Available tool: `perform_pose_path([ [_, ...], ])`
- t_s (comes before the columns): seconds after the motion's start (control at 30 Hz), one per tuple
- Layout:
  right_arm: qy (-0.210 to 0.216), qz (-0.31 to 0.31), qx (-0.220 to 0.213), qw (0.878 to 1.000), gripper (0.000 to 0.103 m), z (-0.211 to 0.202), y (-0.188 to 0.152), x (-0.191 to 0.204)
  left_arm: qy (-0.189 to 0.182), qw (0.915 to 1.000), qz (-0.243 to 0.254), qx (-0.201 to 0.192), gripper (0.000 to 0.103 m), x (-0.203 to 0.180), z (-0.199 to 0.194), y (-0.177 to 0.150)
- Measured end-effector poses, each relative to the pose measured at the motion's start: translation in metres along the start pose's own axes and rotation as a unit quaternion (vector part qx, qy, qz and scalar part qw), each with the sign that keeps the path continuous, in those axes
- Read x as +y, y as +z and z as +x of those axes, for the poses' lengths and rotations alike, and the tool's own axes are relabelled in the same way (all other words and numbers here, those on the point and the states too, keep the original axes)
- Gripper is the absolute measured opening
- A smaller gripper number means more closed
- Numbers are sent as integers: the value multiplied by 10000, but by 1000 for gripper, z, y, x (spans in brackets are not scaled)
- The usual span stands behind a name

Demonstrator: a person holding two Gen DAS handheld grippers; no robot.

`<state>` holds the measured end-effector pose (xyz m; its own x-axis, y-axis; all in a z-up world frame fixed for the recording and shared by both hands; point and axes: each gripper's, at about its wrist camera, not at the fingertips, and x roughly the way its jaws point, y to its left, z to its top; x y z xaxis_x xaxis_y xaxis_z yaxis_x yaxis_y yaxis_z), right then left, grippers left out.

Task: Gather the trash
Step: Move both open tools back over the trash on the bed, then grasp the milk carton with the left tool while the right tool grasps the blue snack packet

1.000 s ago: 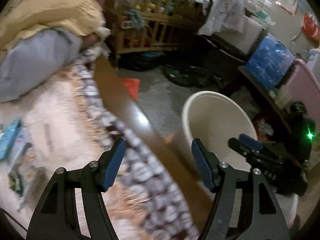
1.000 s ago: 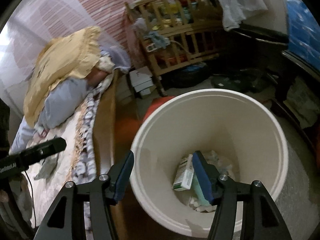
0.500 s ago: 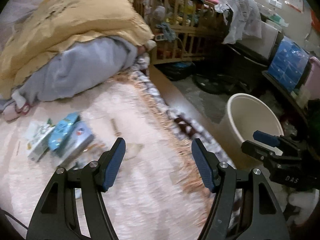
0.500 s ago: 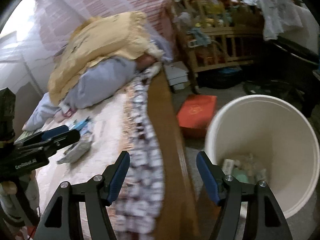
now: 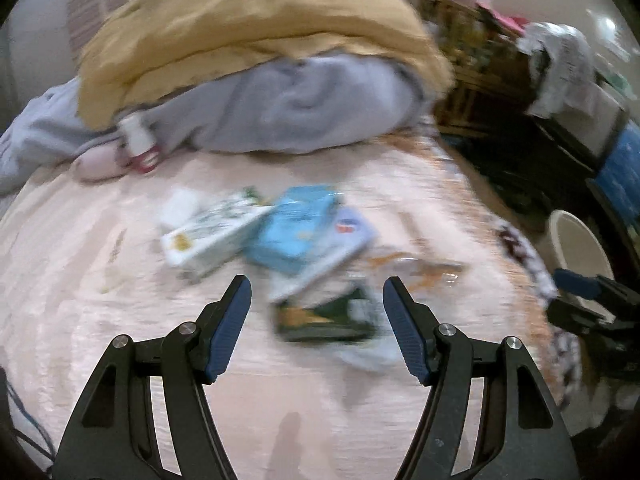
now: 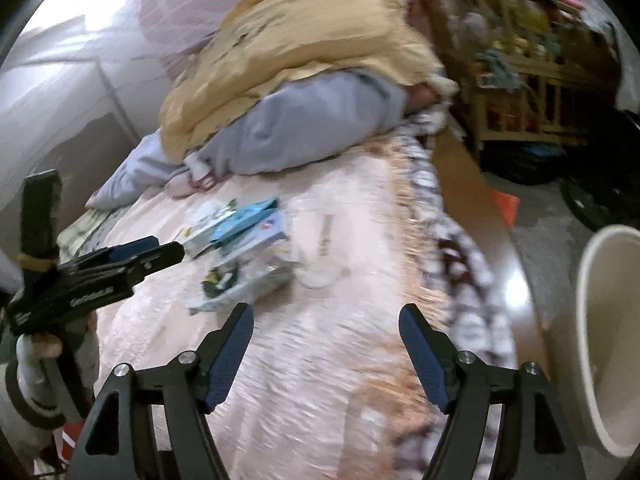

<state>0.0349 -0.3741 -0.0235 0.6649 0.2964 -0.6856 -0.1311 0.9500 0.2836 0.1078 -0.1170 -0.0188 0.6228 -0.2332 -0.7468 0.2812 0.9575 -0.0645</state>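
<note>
A heap of trash lies on the pink bed cover (image 5: 280,412): a white-green carton (image 5: 208,236), a light blue box (image 5: 296,232), a white-blue box (image 5: 340,248), a dark green packet (image 5: 324,318) and clear wrapping (image 5: 416,268). My left gripper (image 5: 316,320) is open and empty, just above the dark packet. My right gripper (image 6: 326,344) is open and empty over the bed, near side of the heap (image 6: 244,248). The white bucket (image 6: 604,344) stands on the floor at the right.
A yellow blanket (image 5: 248,24) and grey pillow (image 5: 304,104) lie at the bed's head. A wooden bed rail (image 6: 480,200) runs along the right edge. A wooden crib (image 6: 532,68) and a red box (image 6: 506,206) stand beyond on the floor.
Both grippers swung left from the bucket to over the bed. My left gripper came close to the heap of trash. Both stayed open.
</note>
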Motion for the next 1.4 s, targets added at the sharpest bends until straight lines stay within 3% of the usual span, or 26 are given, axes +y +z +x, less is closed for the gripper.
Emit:
perform_pose_path([
  [0.17,168,-276,109,9994,73,19,10,28,185,9998,-85,-53,68,58,21,12],
  [0.27,244,-337,135,9990,73,27,15,37,173,9996,196,82,69,75,42,22],
  [0.4,260,-359,158,9989,75,37,24,42,-13,9970,654,403,70,84,71,32],
  [0.73,286,-539,302,9977,77,67,60,51,384,9794,1738,959,70,76,139,37],
  [0.9,442,-599,494,9960,78,95,85,69,359,9849,1375,985,65,88,134,31],
  [1.07,422,-897,829,9916,79,138,107,101,553,9899,626,1145,61,122,101,6],
  [1.2,105,-1097,1286,9856,80,188,119,126,781,9900,222,1157,61,140,67,-26],
  [1.33,-340,-1030,1896,9759,80,245,123,135,723,9904,-301,1136,61,154,41,-48],
  [1.4,-322,-1002,2024,9736,80,266,121,140,601,9909,-445,1119,61,153,37,-50],
])
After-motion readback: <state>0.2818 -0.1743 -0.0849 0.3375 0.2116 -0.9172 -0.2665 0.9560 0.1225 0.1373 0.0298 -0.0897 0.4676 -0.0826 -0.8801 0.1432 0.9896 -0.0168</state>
